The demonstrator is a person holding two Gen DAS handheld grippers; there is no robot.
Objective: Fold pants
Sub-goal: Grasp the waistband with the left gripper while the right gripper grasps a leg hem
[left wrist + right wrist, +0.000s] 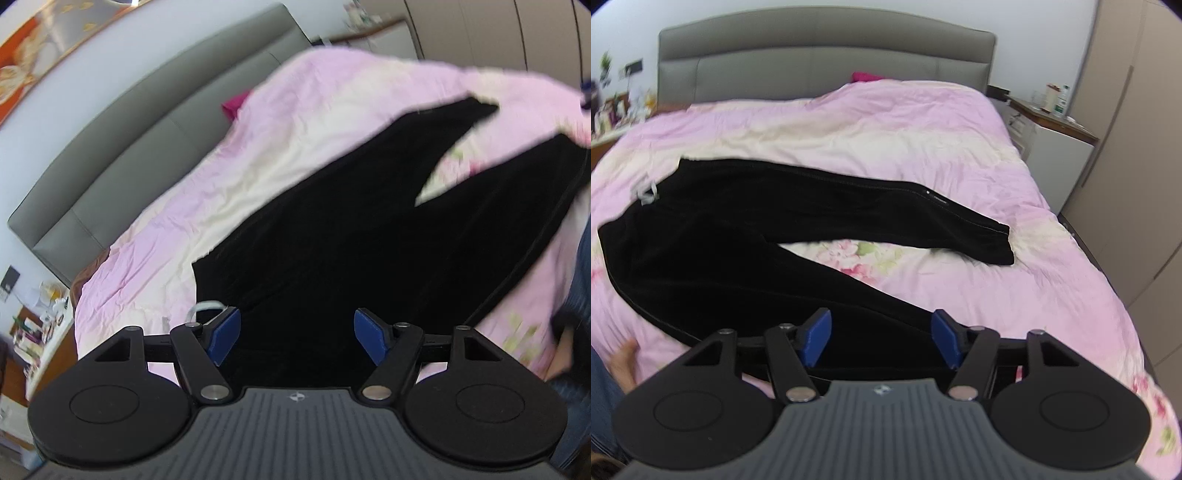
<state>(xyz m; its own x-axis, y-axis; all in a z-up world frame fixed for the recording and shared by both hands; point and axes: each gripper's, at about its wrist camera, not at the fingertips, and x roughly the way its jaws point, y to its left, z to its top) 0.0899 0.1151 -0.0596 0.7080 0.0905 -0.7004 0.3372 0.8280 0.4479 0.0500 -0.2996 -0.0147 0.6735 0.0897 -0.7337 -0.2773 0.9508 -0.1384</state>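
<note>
Black pants (720, 251) lie spread on a pink bed cover (886, 122), waist to the left and both legs running right with a gap between them. A pale drawstring (646, 194) shows at the waist. In the left wrist view the pants (332, 240) fill the middle, their drawstring (205, 308) by the left pad. My left gripper (295, 328) hovers open over the waist end, with nothing pinched. My right gripper (881, 332) stands open over the near leg, whose cloth lies below the blue pads without being clamped.
A grey headboard (820, 48) backs the bed, with a magenta pillow (866, 76) at its foot. A nightstand (1052, 136) and wardrobe (1137, 110) stand on the right, cluttered shelves (613, 110) on the left. A person's hand (624, 358) rests at the near bed edge.
</note>
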